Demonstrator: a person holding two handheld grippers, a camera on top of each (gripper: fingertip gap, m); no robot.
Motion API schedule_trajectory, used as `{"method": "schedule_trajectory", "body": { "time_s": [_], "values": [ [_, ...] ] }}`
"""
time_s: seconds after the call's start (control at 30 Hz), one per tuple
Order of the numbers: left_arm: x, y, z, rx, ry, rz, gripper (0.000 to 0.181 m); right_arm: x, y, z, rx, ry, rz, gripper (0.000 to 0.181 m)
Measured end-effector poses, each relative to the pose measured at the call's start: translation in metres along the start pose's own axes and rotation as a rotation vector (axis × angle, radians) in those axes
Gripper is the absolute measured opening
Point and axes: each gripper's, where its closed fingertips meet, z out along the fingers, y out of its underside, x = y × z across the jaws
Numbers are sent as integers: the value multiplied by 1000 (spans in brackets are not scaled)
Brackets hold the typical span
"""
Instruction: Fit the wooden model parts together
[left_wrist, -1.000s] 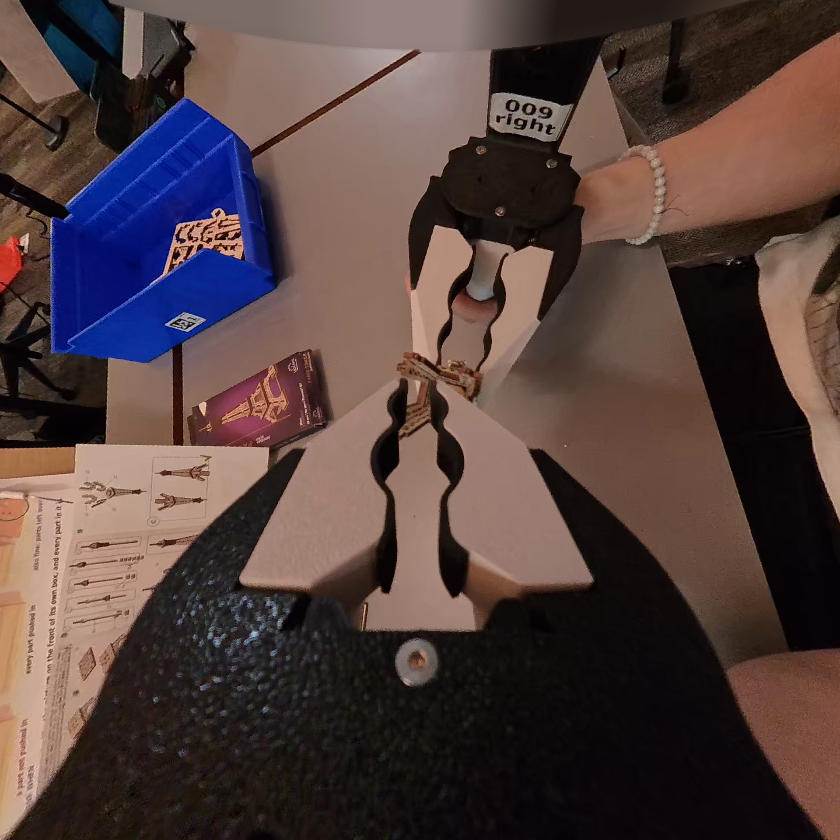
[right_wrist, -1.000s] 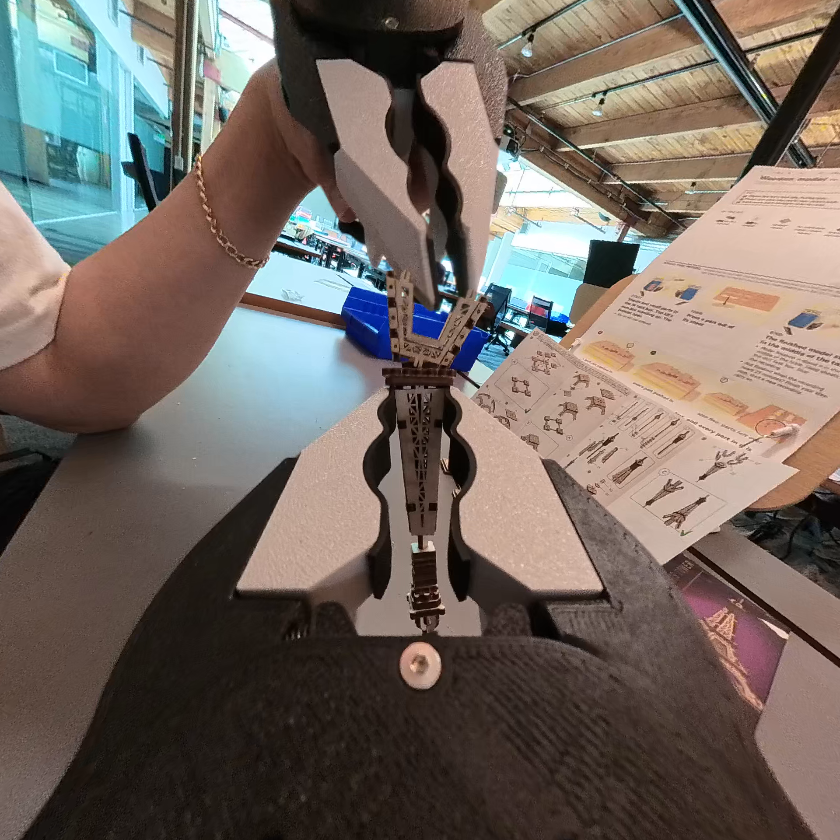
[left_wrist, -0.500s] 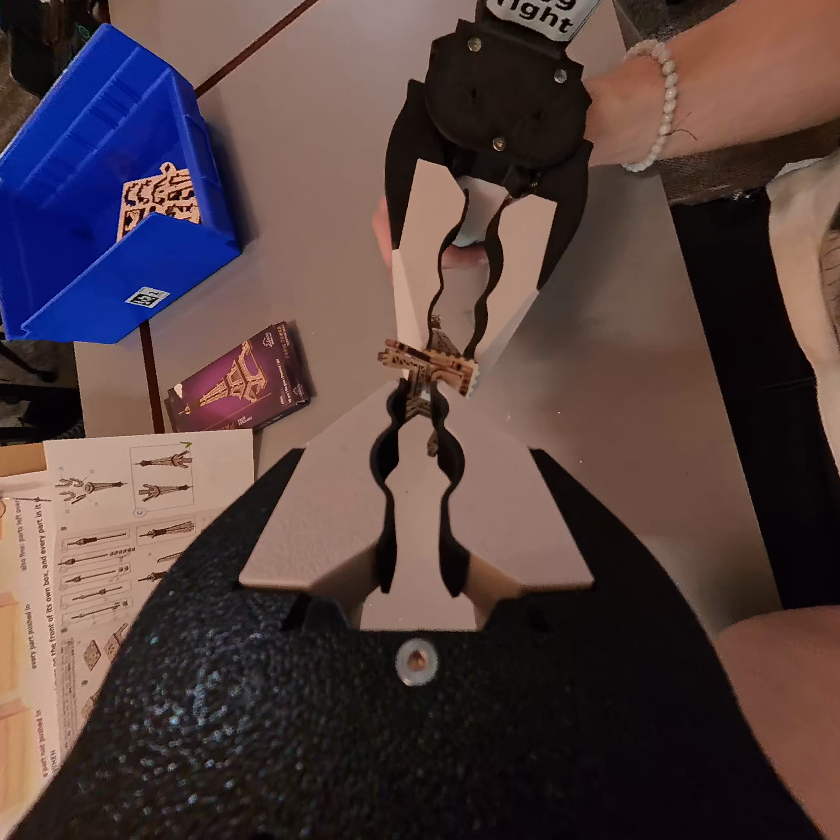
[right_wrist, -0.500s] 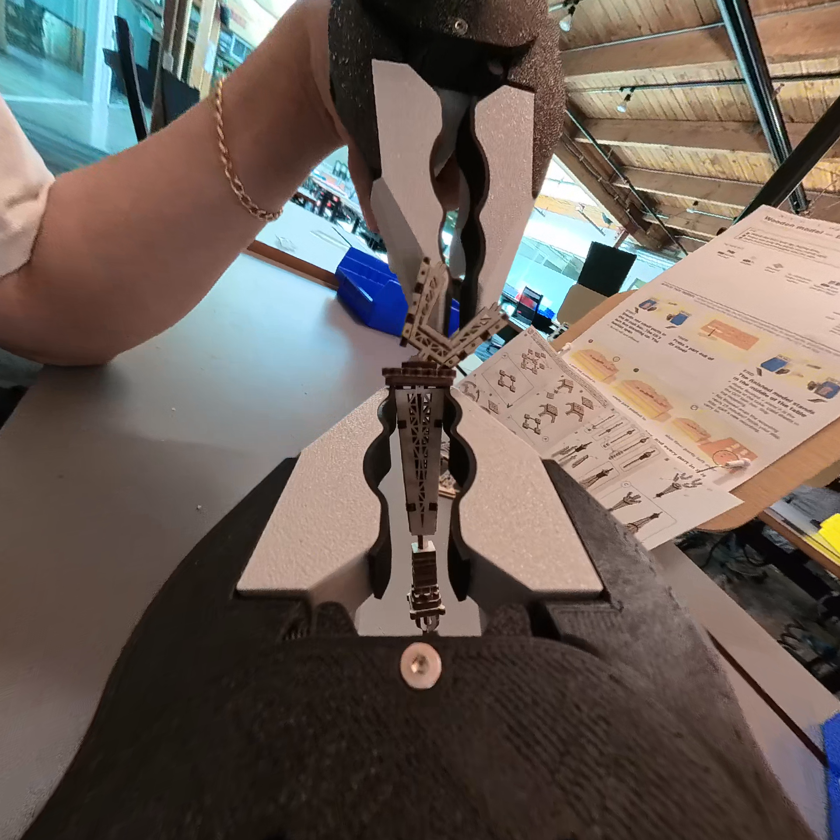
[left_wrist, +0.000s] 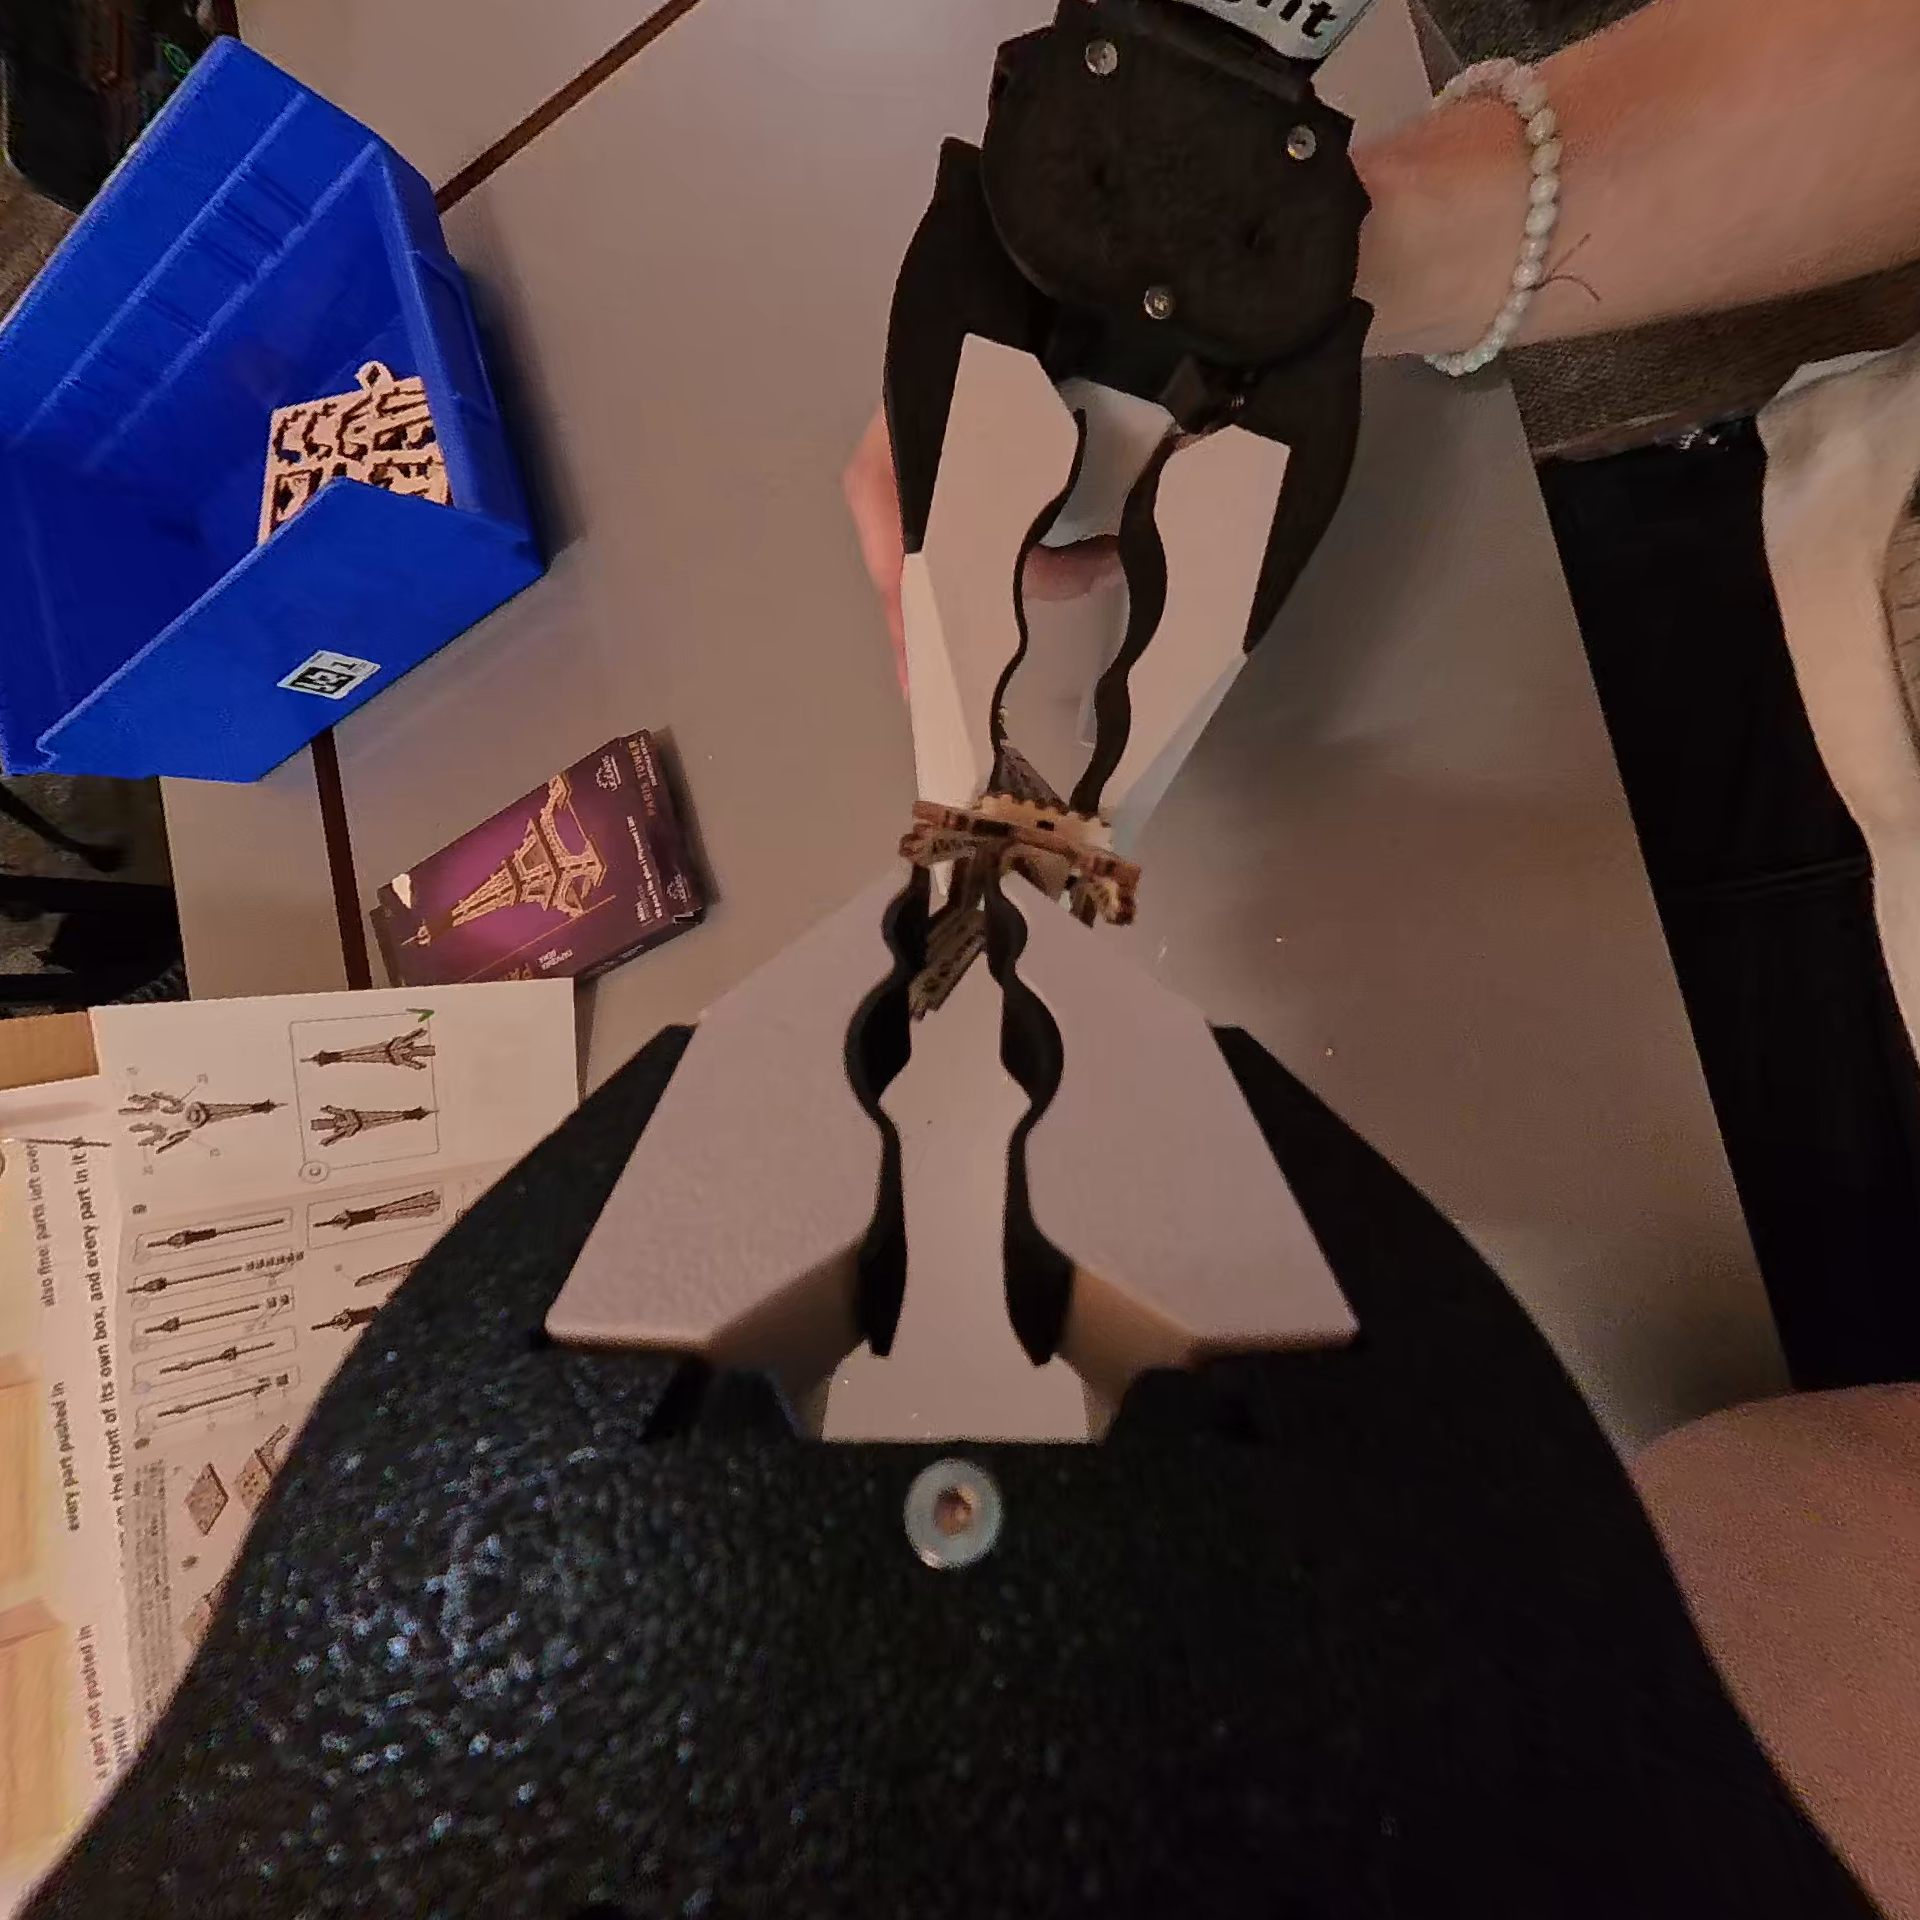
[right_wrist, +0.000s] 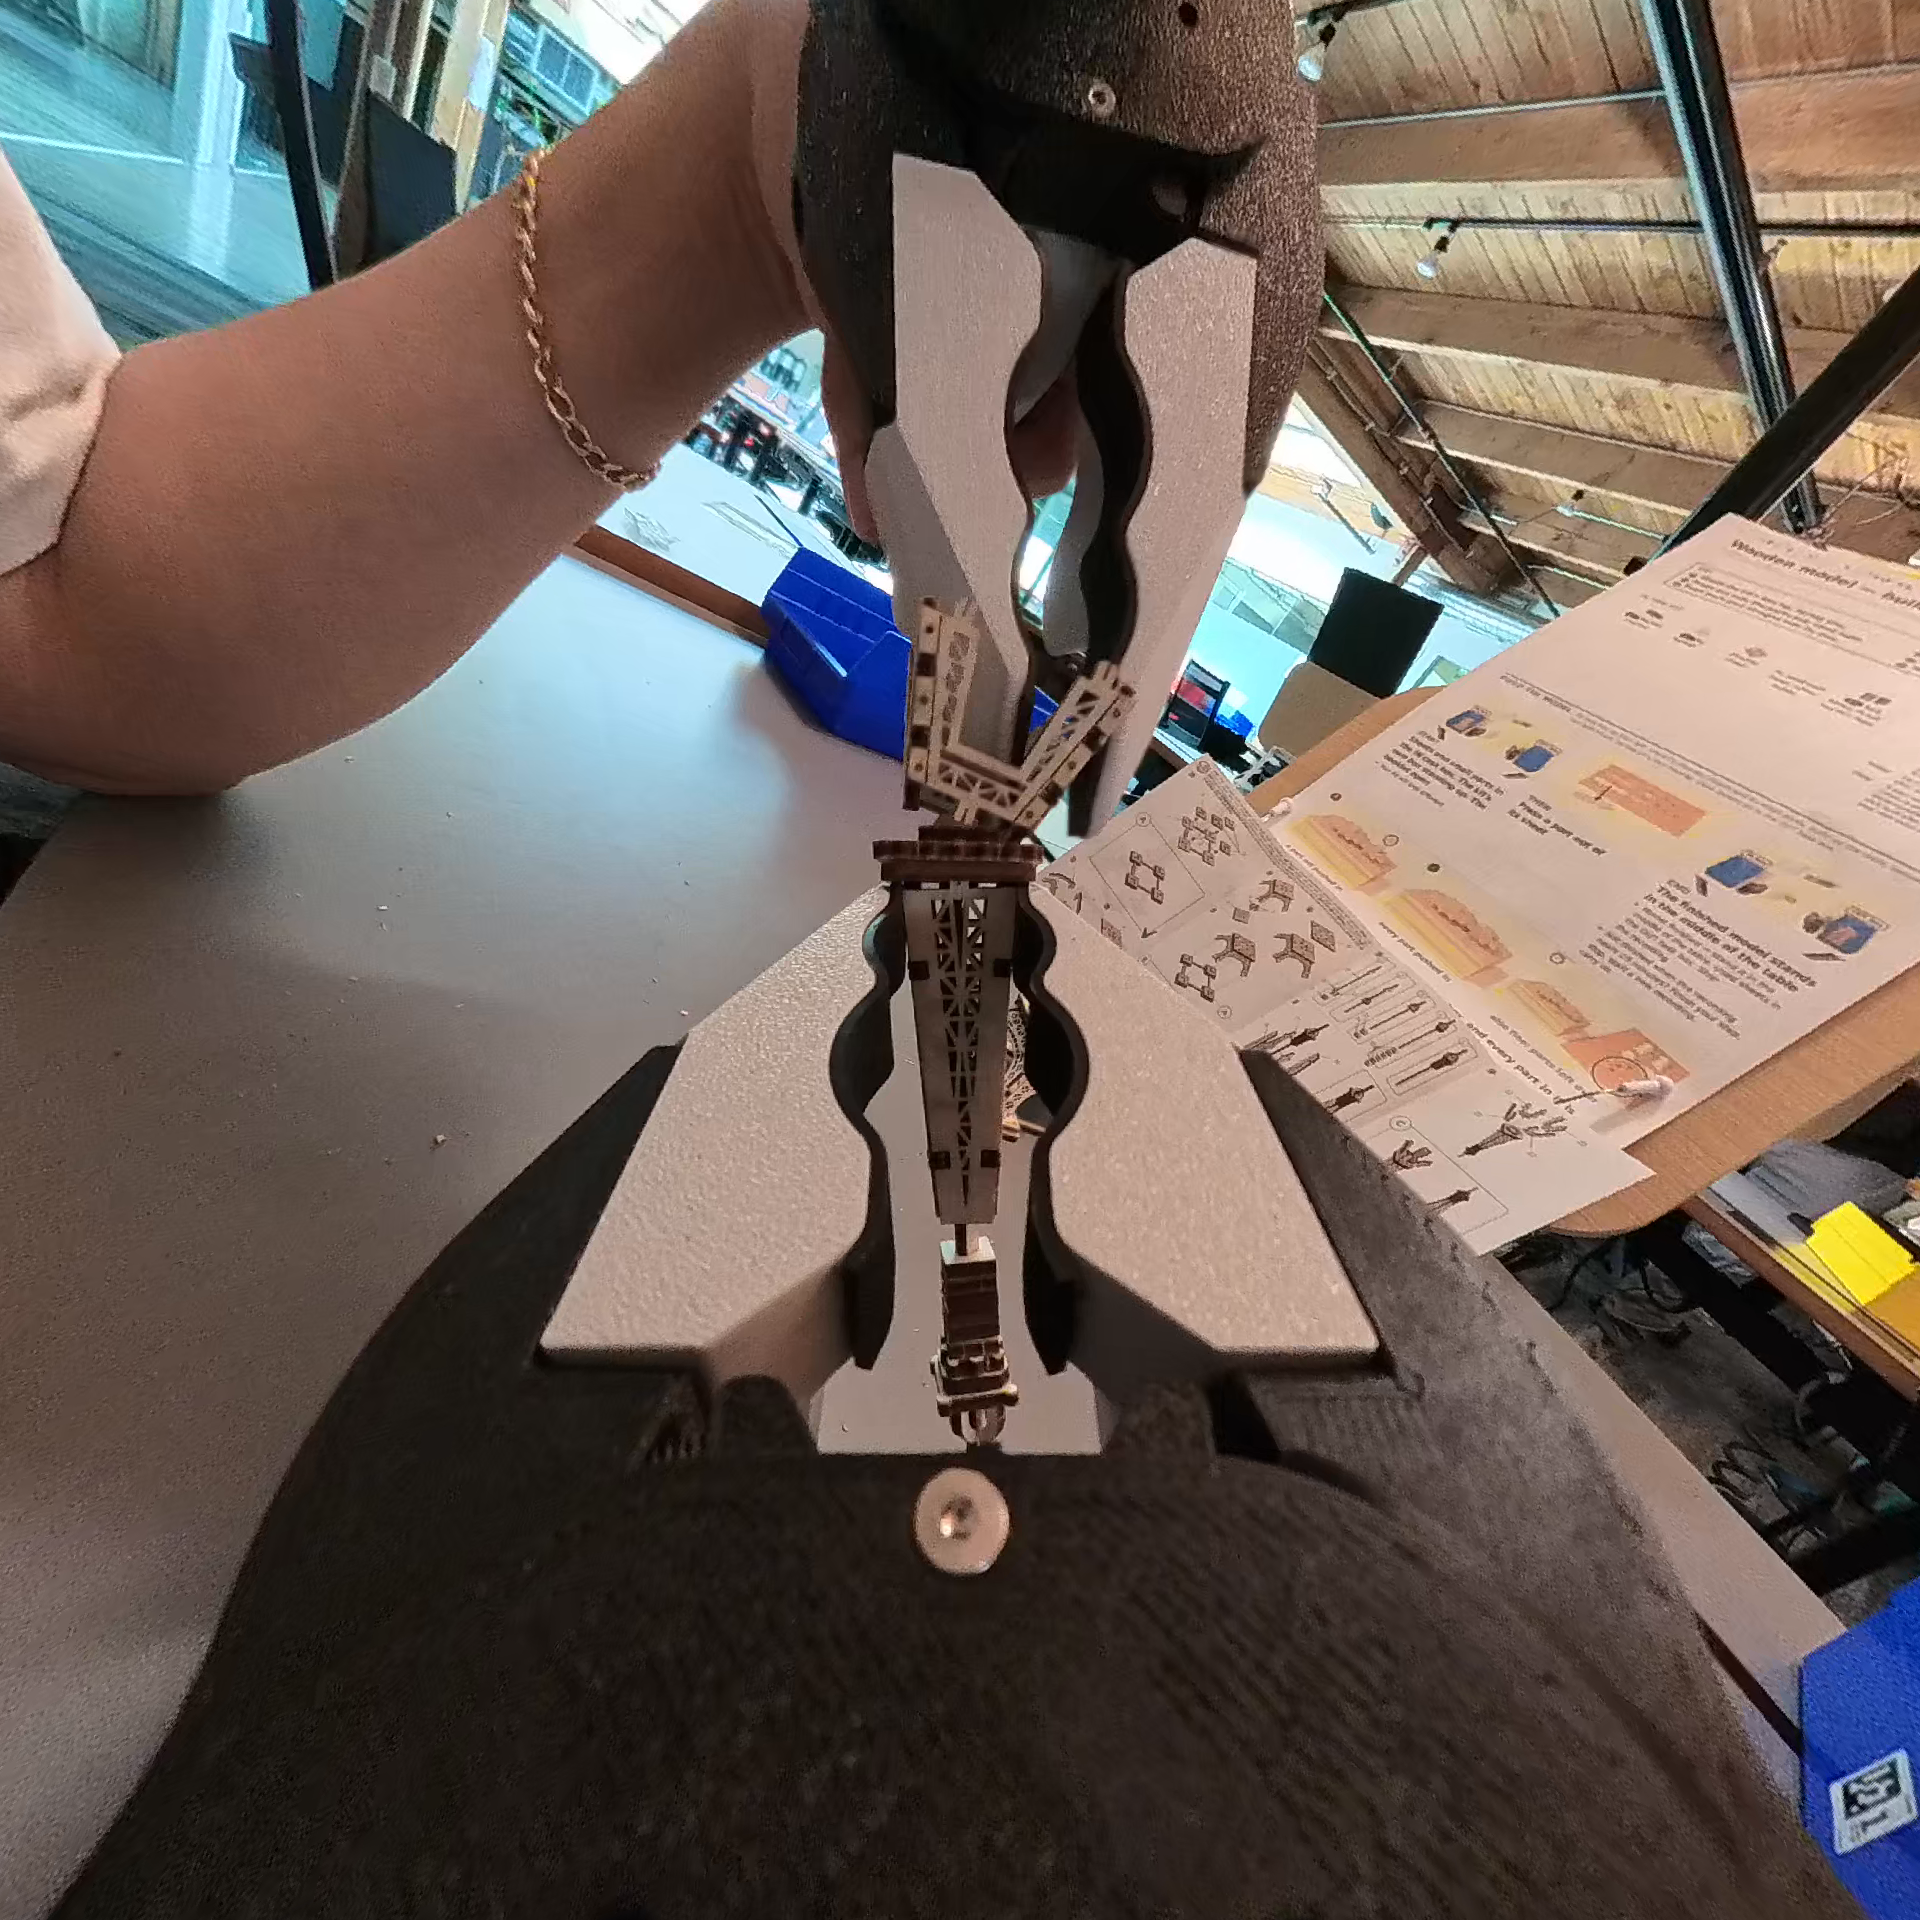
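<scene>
My right gripper (right_wrist: 958, 925) is shut on the wooden tower's slim upper section (right_wrist: 961, 1039), its spire pointing back toward the camera. A flat platform (right_wrist: 956, 852) caps the far end. My left gripper (right_wrist: 1049, 727) comes down from above, shut on a V-shaped wooden leg piece (right_wrist: 987, 748) that touches the platform. In the left wrist view, my left gripper (left_wrist: 951, 894) pinches the leg piece (left_wrist: 945, 961) at its tips. The right gripper (left_wrist: 1029, 821) faces it, with the platform (left_wrist: 997, 831) between them above the grey table (left_wrist: 1351, 935).
A blue bin (left_wrist: 239, 582) holding a cut-out wooden sheet (left_wrist: 358, 447) stands far left. A purple model box (left_wrist: 540, 873) and instruction sheets (left_wrist: 260, 1195) lie near it. More instruction sheets (right_wrist: 1455, 935) rest on a board to the right. Another blue bin (right_wrist: 1860, 1766) is at bottom right. My two grippers' fingertips are within a few centimetres of each other.
The two grippers have come closer together. The left gripper has twisted the leg piece against the tower's platform, and the piece now tilts to the left. Both stay shut.
</scene>
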Motion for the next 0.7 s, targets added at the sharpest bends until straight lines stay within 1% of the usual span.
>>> {"method": "schedule_trajectory", "body": {
  "time_s": [0.1,0.2,0.3,0.4,0.5,0.57,0.7],
  "values": [
    [-1,-2,-1,13,-1,6,1,2,2,0,-19,9,-11,18],
    [-4,-7,-4,45,-18,24,1,7,1,-2,-13,33,3,18],
    [-4,-10,-5,73,-20,86,1,9,-3,-5,4,38,7,18],
    [1,-6,-3,70,4,165,0,7,-2,-5,-36,36,-61,18],
    [5,-1,-1,63,36,208,0,3,2,-2,-126,34,-184,18],
    [8,-1,-3,82,50,226,0,0,3,-2,-165,23,-243,17],
    [13,-1,-6,109,84,228,0,-4,-3,-1,-153,-2,-235,17]
  ]
}}
